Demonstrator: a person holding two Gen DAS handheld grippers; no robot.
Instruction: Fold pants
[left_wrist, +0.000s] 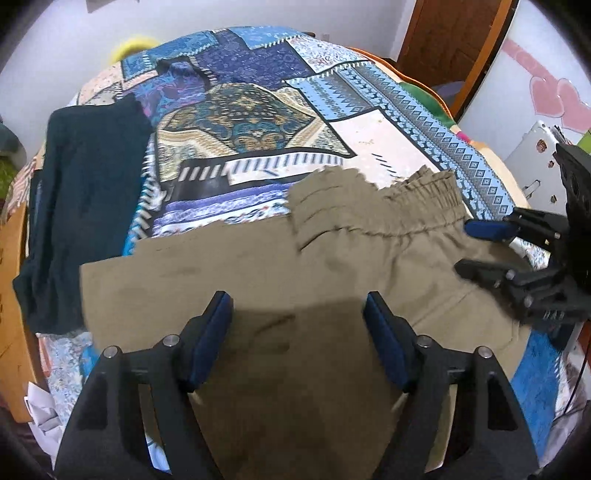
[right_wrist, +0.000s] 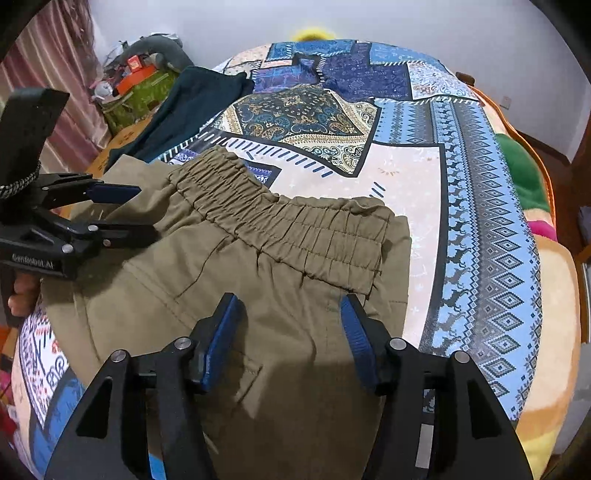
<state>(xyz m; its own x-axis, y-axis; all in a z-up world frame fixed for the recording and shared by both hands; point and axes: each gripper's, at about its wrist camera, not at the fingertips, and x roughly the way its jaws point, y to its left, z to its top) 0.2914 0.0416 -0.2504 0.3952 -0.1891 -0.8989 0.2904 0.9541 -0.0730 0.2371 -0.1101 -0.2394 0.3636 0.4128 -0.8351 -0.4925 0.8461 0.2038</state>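
Olive-khaki pants (left_wrist: 280, 280) lie on a patterned bedspread (left_wrist: 258, 122), with the gathered elastic waistband (left_wrist: 406, 199) toward the far right. My left gripper (left_wrist: 297, 306) is open and hovers above the leg part, holding nothing. In the right wrist view the pants (right_wrist: 258, 288) lie below my right gripper (right_wrist: 290, 308), which is open and empty just short of the waistband (right_wrist: 280, 225). The right gripper (left_wrist: 467, 245) also shows at the right edge of the left wrist view. The left gripper (right_wrist: 138, 212) shows at the left of the right wrist view.
A dark teal garment (left_wrist: 77, 206) lies along the bed's left side, also in the right wrist view (right_wrist: 184, 107). Boxes and clutter (right_wrist: 136, 81) stand beyond the bed's far left. A wooden door (left_wrist: 454, 40) and a white appliance (left_wrist: 532, 162) are at the right.
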